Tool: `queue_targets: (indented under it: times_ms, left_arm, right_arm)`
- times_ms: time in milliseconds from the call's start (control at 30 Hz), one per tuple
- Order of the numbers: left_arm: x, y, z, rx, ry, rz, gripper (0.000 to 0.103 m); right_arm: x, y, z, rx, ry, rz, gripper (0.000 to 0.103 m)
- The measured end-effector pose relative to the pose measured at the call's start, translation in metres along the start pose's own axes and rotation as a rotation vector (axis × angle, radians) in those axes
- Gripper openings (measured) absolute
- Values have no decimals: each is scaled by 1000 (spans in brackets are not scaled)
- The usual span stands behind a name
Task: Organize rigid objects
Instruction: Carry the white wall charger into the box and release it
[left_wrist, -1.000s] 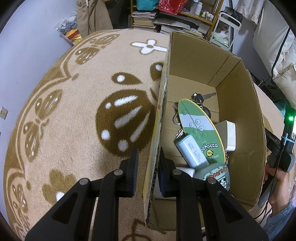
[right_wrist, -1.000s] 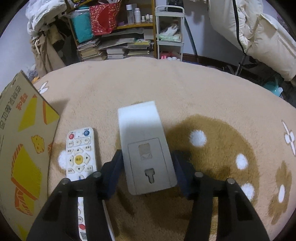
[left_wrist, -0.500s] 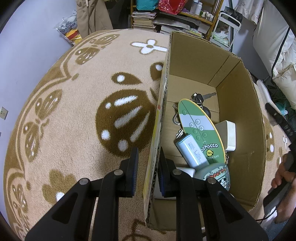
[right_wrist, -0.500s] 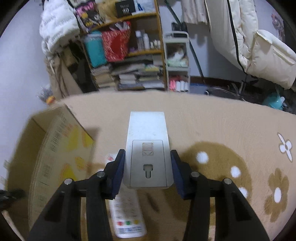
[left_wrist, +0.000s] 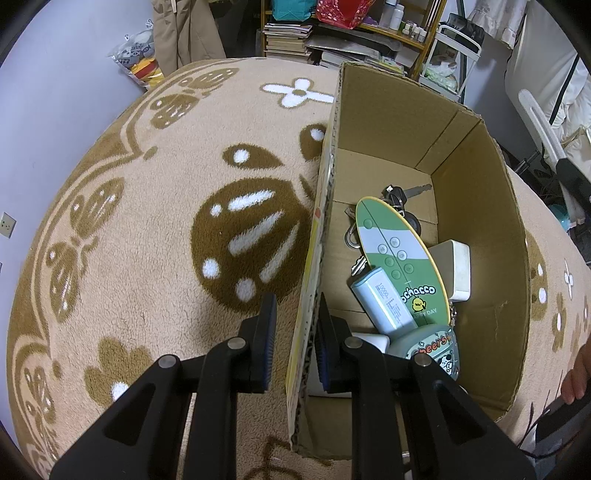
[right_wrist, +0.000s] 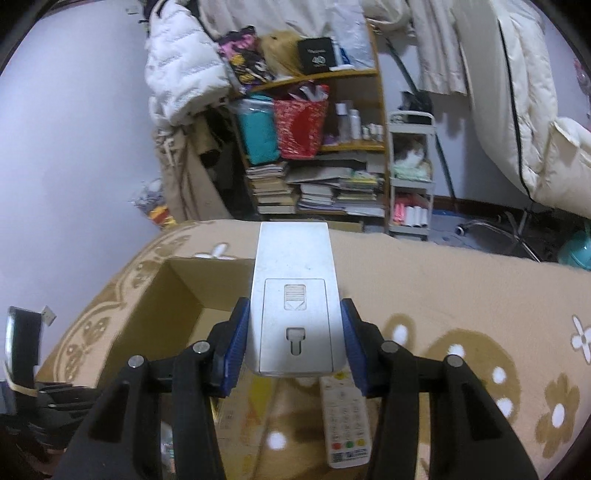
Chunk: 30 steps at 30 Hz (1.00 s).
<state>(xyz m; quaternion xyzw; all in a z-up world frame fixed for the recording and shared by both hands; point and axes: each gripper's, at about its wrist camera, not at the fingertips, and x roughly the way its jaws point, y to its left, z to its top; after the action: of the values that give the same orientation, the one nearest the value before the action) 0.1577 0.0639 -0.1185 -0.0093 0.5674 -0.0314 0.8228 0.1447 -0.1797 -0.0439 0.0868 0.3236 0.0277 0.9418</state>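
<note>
The right gripper (right_wrist: 293, 332) holds a grey remote (right_wrist: 293, 291), back side up, its long axis running straight out along the fingers (right_wrist: 236, 339), which clamp its near half from both sides. It is lifted off the rug (right_wrist: 461, 280), and the open box (right_wrist: 147, 317) lies below and to the left of it, so the coming move, as I judge it, is a short carry left and down over the box's right wall. A white remote (right_wrist: 345, 421) lies on the rug just beneath the fingers, beside the box.

The left gripper (left_wrist: 293, 339) straddles the box's left wall (left_wrist: 314, 266), fingers narrow, one outside and one inside; whether the pads actually press the cardboard I cannot tell. Inside lie keys (left_wrist: 397, 195), a green remote (left_wrist: 400, 258) and a power bank (left_wrist: 382, 299).
</note>
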Motion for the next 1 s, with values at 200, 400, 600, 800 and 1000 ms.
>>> queue_targets:
  times_ms: [200, 400, 600, 800, 1000]
  left_arm:
    - [0, 0, 0, 0, -1, 0, 19]
    - [0, 0, 0, 5, -2, 5, 19]
    - [0, 0, 1, 5, 0, 5, 19]
    - [0, 0, 1, 3, -1, 0, 19]
    - [-2, 1, 0, -5, -1, -8, 18]
  right_arm:
    - [-2, 24, -3, -39, 17, 60, 51]
    - [6, 45, -15, -81, 48, 90, 51]
    - [13, 60, -27, -118, 94, 118, 51]
    - [20, 66, -36, -154, 137, 122, 51]
    - [17, 66, -34, -188, 131, 103, 51]
